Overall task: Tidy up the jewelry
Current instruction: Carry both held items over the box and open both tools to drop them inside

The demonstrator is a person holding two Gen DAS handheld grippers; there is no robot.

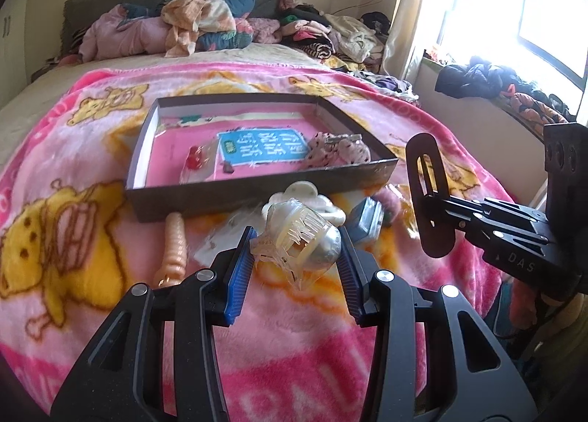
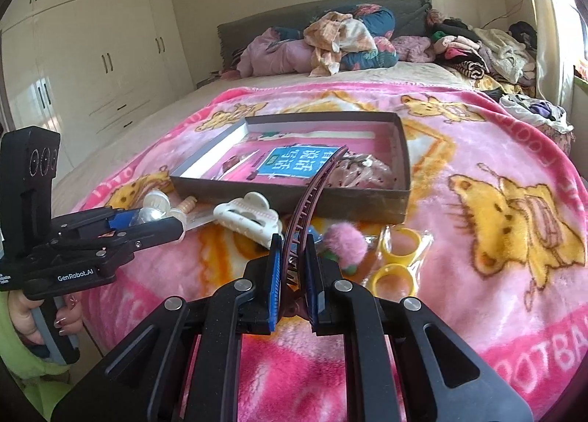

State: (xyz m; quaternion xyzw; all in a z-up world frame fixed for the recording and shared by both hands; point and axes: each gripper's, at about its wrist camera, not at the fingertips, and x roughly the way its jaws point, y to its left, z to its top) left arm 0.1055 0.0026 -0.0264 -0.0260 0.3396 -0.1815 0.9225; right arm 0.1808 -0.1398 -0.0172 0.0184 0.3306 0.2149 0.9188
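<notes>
Pink cartoon blanket (image 2: 477, 150) covers the bed beneath you, and on it sits the shallow dark box (image 2: 400, 197) with a blue card (image 2: 294, 163) on its floor. Just near of the box lie a white claw clip (image 2: 246, 218), a pink pom-pom (image 2: 347, 242) and two yellow rings (image 2: 395, 276). Your right gripper (image 2: 292, 275) is clamped on a curved maroon hair comb (image 2: 312, 194) that arcs toward the box. Your left gripper (image 1: 297, 249) pinches a clear bagged hair clip (image 1: 297, 238) just near of the box.
</notes>
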